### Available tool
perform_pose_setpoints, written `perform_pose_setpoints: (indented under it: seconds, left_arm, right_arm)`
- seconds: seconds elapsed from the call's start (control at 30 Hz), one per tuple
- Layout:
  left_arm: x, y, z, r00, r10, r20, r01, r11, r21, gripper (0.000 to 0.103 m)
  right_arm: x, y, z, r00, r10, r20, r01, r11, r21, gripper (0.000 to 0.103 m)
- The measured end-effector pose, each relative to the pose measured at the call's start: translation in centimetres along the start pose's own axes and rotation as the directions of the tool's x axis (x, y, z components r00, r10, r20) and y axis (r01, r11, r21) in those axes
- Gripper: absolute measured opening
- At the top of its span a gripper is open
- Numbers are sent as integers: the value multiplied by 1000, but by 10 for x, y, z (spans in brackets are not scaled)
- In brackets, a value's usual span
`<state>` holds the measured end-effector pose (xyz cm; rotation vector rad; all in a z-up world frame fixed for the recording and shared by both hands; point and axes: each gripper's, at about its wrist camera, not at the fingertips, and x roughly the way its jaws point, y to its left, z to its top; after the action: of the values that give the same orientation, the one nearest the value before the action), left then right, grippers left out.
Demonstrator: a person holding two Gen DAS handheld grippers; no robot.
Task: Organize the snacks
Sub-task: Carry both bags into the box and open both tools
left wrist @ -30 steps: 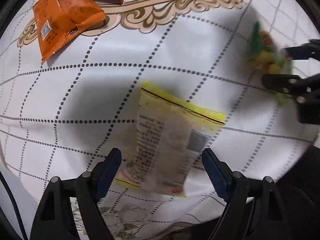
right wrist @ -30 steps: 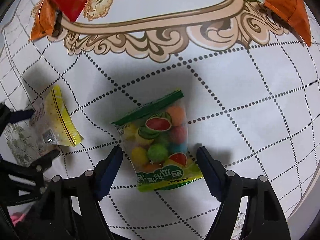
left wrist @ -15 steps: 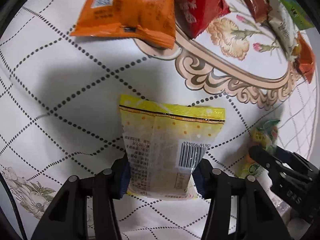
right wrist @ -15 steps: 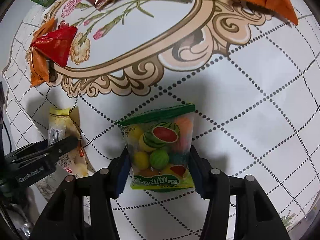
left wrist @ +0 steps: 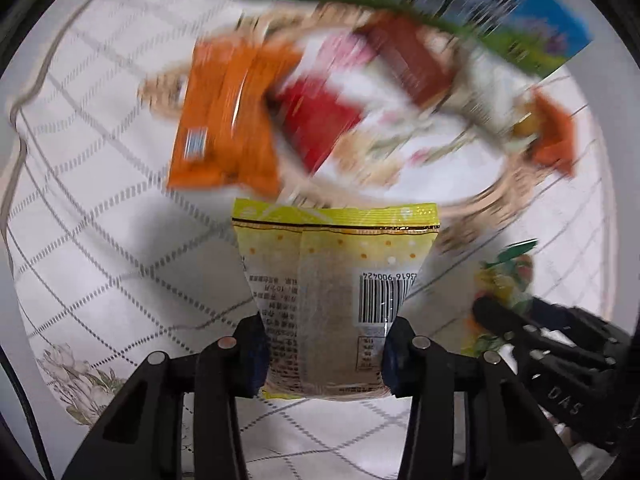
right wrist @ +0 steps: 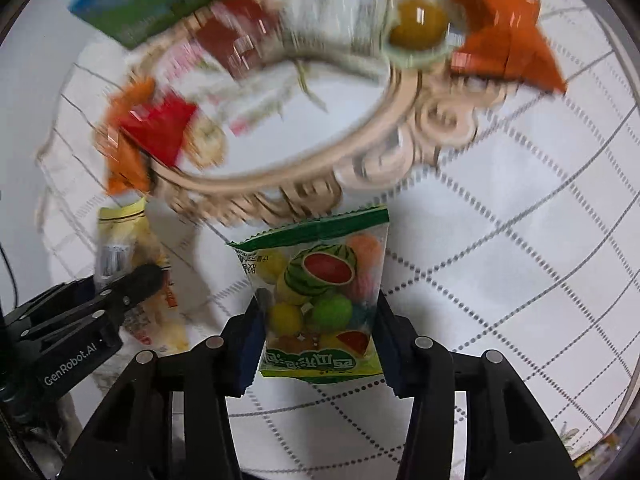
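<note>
- Left claw: jaws wide apart a second ago, now clamped on the lower sides of the yellow-and-clear plastic snack packet, barcode side facing the camera. Packet lay flat on the white grid-patterned tablecloth before; it now hangs off the table, top seal pointing away.
- The view now takes in more of the pile: orange foil pouch, red foil pouch, brown wrapper, green-and-blue box. All blurred.
- Right claw: jaws have just been closing from wide open; pads now press both sides of the clear fruit-gummy bag with green top seal. The bag was flat earlier and is now raised above the cloth.
- The two claws sit near each other, apart; each shows in the other's view.
</note>
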<state>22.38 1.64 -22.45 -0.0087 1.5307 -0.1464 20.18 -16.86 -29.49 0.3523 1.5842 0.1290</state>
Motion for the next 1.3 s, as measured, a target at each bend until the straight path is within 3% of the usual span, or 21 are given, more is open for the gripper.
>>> perform_pose_setpoints:
  seconds: [0.17, 0.3, 0.33, 0.43, 0.6, 0.77, 0.93, 1.1, 1.3]
  left_arm:
    - [-66, -30, 34, 992, -79, 96, 77, 997, 28, 40]
    - [-119, -42, 90, 976, -143, 163, 137, 989, 51, 40]
    - [-130, -17, 92, 973, -152, 175, 144, 988, 56, 40]
    - [-139, -25, 140, 966, -143, 216, 129, 988, 80, 40]
    - [-137, -31, 212, 971, -50, 235, 24, 994, 111, 40]
    - [-107, -21, 273, 983, 46, 176, -66, 992, 110, 40]
    - [-50, -8, 314, 986, 147, 74, -155, 980, 125, 41]
    - [-9, 4, 328, 984, 172, -39, -167, 980, 107, 41]
    - [14, 15, 334, 981, 172, -87, -166, 983, 72, 42]
  right_arm:
    - [-64, 7, 31, 991, 75, 107, -74, 997, -13, 52]
    - [-120, 7, 71, 974, 107, 197, -100, 994, -45, 52]
    - [-133, 8, 83, 970, 107, 220, -97, 994, -55, 52]
    - [-166, 10, 120, 957, 92, 277, -73, 994, -78, 52]
    - [-209, 4, 194, 942, 34, 333, -5, 996, -89, 52]
    - [-199, -4, 267, 950, -63, 305, 92, 992, -81, 52]
    - [-162, -20, 316, 964, -129, 232, 149, 986, -70, 52]
    - [-117, -28, 342, 970, -188, 152, 200, 977, -71, 52]
    - [-86, -35, 353, 975, -206, 77, 212, 975, -71, 53]
